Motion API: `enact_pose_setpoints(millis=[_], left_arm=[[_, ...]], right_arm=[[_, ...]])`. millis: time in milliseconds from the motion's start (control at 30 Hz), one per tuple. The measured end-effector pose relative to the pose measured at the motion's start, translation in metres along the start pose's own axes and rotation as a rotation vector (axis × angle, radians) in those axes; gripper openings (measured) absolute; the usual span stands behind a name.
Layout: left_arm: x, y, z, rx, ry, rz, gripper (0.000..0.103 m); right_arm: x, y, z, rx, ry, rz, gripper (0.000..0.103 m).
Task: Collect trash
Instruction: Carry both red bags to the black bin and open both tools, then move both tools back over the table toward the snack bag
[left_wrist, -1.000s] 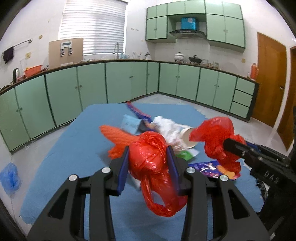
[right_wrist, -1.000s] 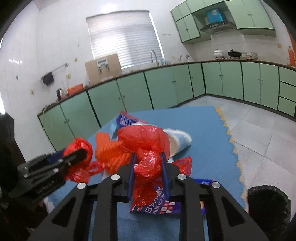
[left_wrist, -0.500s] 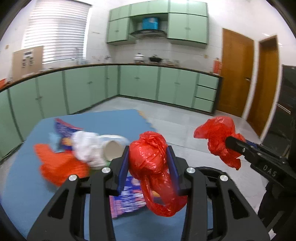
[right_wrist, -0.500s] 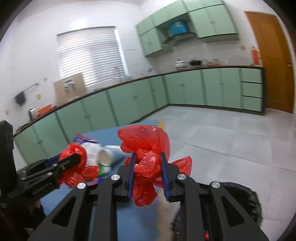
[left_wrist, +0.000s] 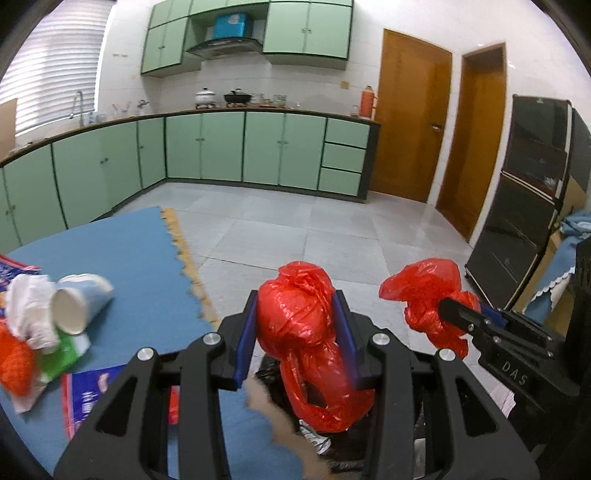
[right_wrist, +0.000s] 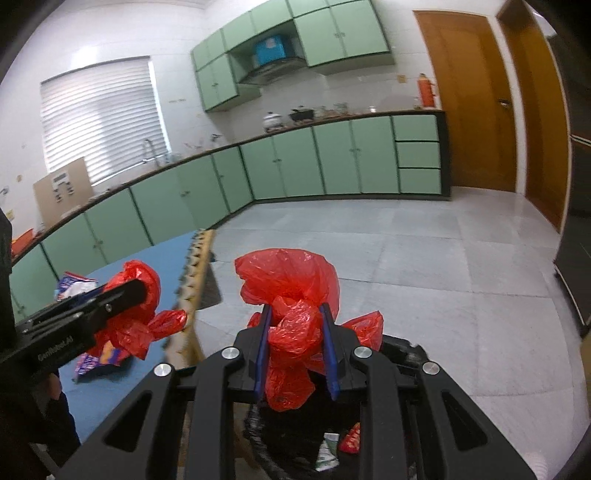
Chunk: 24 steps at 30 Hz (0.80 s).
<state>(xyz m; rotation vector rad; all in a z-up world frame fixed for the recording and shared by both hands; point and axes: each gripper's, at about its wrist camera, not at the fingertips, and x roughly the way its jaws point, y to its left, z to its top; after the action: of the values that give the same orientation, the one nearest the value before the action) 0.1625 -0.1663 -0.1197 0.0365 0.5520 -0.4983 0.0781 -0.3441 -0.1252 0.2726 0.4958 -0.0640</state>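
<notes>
Each gripper was clenched on a crumpled red plastic bag. The left gripper held the left bag between its blue pads, with a loop of film hanging below. The right gripper pinched the right bag near its knotted middle, the upper part ballooning above the fingers. Both bags hung over the dark bin, which sat on the tiled floor just beside the blue mat and already held some scraps. A paper cup, white tissue and wrappers lay on the mat.

Judged from their look, the bags were very light, soft and slippery. A thin film like this would compress rather than resist, so a hold on the bunched, knotted part seemed surest. On release, the film might cling to the pads or drift past the rim.
</notes>
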Motion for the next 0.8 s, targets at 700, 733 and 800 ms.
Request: enact_pose_setpoints(millis=[700,733,800], left_arm=[[0.068,-0.035,0.008,0.034,0.107,-0.086,0.062],[0.064,-0.034,0.010,0.029,0.101,-0.081,0.063],[0.052,-0.025,0.014,0.009,0.079,-0.067,0.066]], right_arm=[[0.024,-0.061,-0.020,0.140,0.049,-0.142,0.057],[0.023,-0.060,-0.019,0.141,0.046,-0.143,0.061],[0.020,-0.058,-0.018,0.135,0.035,-0.141,0.067]])
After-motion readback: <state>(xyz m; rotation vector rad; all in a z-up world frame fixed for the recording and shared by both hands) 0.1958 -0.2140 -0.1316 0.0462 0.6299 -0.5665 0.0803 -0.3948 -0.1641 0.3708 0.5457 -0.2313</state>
